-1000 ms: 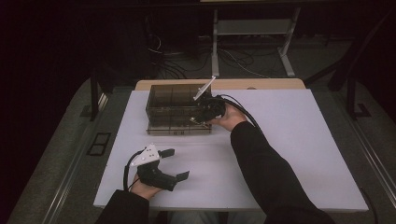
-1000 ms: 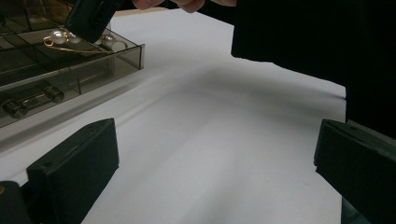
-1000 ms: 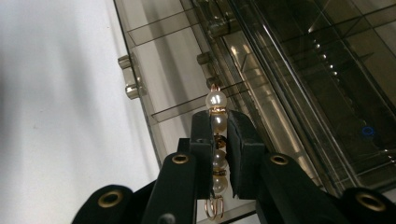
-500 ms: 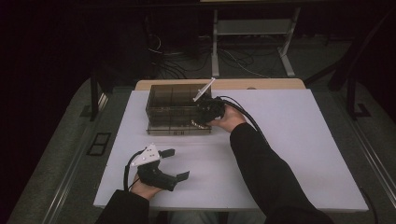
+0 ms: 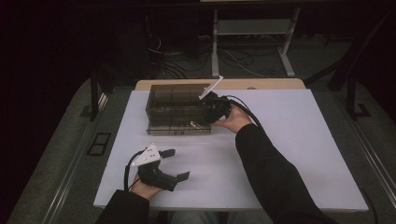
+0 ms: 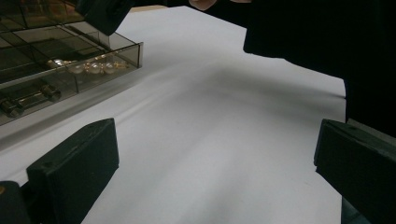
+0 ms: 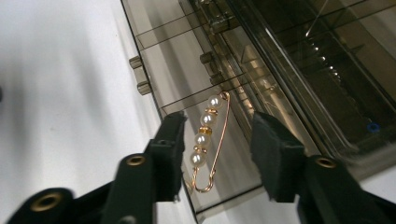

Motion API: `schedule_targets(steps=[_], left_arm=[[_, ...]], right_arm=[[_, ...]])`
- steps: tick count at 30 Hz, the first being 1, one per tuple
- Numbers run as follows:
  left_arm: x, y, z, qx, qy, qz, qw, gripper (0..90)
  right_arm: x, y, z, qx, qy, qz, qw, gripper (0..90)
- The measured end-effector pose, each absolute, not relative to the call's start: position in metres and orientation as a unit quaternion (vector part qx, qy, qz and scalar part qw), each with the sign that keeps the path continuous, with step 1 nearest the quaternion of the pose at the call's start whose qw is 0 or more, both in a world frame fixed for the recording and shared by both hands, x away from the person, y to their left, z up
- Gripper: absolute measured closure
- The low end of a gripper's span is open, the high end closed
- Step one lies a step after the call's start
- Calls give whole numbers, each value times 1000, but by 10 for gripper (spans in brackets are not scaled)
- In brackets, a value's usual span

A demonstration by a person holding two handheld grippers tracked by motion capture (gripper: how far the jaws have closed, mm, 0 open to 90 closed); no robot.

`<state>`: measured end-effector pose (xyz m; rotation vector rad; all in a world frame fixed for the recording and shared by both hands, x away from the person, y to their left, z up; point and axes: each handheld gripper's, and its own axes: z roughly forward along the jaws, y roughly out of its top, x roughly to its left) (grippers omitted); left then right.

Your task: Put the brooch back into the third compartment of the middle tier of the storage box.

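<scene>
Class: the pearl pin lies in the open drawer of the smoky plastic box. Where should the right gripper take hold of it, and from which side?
Grip the pearl pin across its row of four pearls, coming from above with the right gripper, jaws already open on either side. The pin lies flat in the drawer, so side approaches are walled off.

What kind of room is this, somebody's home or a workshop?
Probably a lab or recording studio, not a home: a white-topped table in a dark room, loose cables on the floor behind, and a metal stand.
</scene>
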<state>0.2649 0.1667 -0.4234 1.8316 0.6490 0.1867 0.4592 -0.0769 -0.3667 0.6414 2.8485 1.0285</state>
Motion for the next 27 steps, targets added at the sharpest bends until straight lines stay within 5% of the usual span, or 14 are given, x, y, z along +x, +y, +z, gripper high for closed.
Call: schedule_targets(steps=[12,19,27], left_arm=[[265,166,-424,776,278,79,561,0],[265,167,-424,779,275,81,558,0],[265,166,-424,778,277,81,558,0]], right_arm=[[449,-100,-356,233,903,360,14,244],[441,-109,-351,277,884,377,13,11],[431,-125,-351,290,880,374,20,2]])
